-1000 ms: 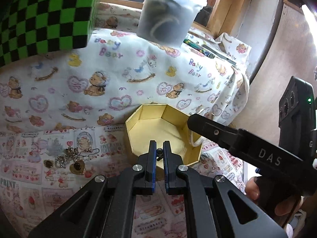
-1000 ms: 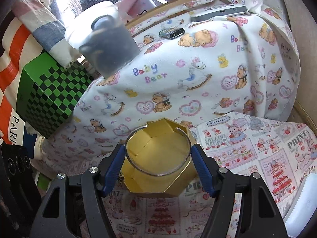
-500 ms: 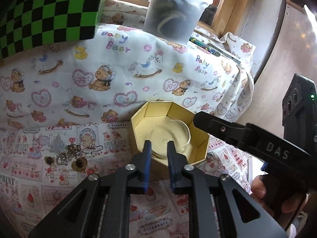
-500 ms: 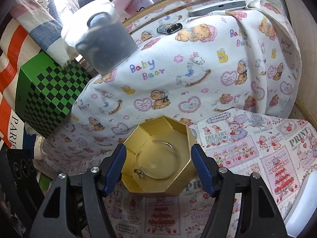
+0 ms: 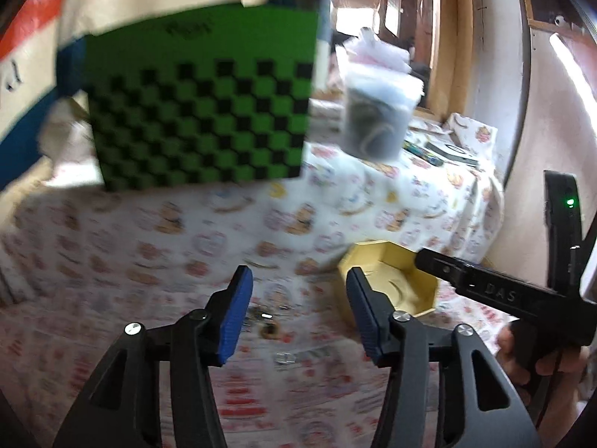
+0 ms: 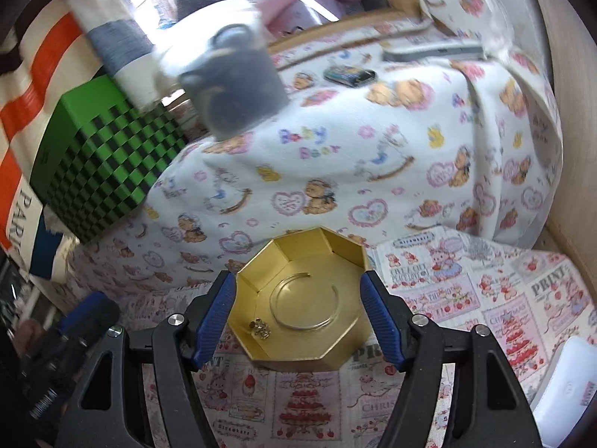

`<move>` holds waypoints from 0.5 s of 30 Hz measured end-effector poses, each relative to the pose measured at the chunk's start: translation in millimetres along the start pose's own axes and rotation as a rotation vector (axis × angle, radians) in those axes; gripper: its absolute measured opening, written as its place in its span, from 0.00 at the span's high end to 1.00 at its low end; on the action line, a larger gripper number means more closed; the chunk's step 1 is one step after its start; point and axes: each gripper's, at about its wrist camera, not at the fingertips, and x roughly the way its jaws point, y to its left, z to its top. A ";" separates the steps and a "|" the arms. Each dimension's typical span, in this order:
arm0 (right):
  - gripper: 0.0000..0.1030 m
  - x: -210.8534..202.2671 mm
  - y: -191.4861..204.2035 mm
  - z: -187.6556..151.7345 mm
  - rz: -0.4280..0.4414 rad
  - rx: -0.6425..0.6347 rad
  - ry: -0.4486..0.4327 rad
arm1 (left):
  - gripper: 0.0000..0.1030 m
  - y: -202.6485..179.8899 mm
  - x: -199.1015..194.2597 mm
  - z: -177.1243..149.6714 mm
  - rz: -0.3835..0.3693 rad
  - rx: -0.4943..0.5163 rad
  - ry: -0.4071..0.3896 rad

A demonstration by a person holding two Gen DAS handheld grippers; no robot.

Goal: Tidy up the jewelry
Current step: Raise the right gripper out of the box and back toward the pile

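Gold octagonal box (image 6: 302, 298) sits on the printed cloth surface (image 6: 485, 298), bangle (image 6: 304, 304) and small charm (image 6: 260, 327) inside. Right hand-held gripper (image 6: 298, 313) open, straddling the box, likely steadying it. Left hand-held gripper (image 5: 294, 310) open, empty, over the loose jewelry pile (image 5: 266, 323), probably for the next pick.

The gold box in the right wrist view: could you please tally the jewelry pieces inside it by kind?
Inside the gold box:
Bangle: 1
Small clustered piece, too small to identify: 1
Total: 2
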 end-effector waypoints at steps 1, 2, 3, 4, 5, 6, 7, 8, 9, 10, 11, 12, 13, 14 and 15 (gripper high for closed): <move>0.28 -0.9 3.8 -0.9 -0.006 -0.018 -0.007 | 0.49 1.8 -3.4 -0.6 0.022 0.015 -0.012; 0.27 -1.9 8.0 -2.1 -0.012 -0.036 -0.015 | 0.49 3.8 -6.5 -1.7 0.039 0.026 -0.022; 0.25 -2.9 10.2 -3.0 -0.015 -0.047 -0.020 | 0.49 6.0 -9.8 -2.9 0.056 0.032 -0.034; 0.24 -3.3 12.9 -4.6 -0.025 -0.060 -0.029 | 0.49 7.8 -12.4 -4.3 0.075 0.036 -0.047; 0.24 -2.8 16.2 -7.0 -0.043 -0.076 -0.036 | 0.49 9.8 -14.7 -5.9 0.088 0.039 -0.057; 0.23 -1.8 17.6 -8.5 -0.056 -0.087 -0.039 | 0.48 12.5 -16.5 -7.3 0.092 0.038 -0.063; 0.23 0.5 20.5 -11.1 -0.073 -0.109 -0.040 | 0.46 15.2 -18.1 -9.3 0.093 0.034 -0.070; 0.23 3.5 24.7 -13.5 -0.090 -0.135 -0.037 | 0.45 17.8 -19.4 -11.5 0.096 0.027 -0.080; 0.22 4.7 25.7 -14.9 -0.100 -0.146 -0.035 | 0.42 20.4 -20.2 -13.8 0.101 0.021 -0.092; 0.22 5.7 27.4 -16.3 -0.111 -0.156 -0.039 | 0.40 22.9 -20.0 -16.4 0.109 0.017 -0.101; 0.22 5.9 28.0 -17.2 -0.116 -0.159 -0.044 | 0.39 25.2 -18.4 -18.9 0.116 0.017 -0.101; 0.22 5.7 28.1 -17.8 -0.117 -0.160 -0.047 | 0.38 26.9 -16.1 -21.1 0.119 0.018 -0.092; 0.22 6.2 27.8 -18.3 -0.118 -0.161 -0.049 | 0.35 30.3 -13.7 -24.3 0.123 0.017 -0.082; 0.21 6.4 28.4 -19.0 -0.121 -0.163 -0.051 | 0.35 33.2 -12.6 -27.7 0.134 0.007 -0.078; 0.19 6.4 28.5 -19.6 -0.124 -0.165 -0.054 | 0.35 36.8 -11.2 -31.0 0.150 -0.010 -0.073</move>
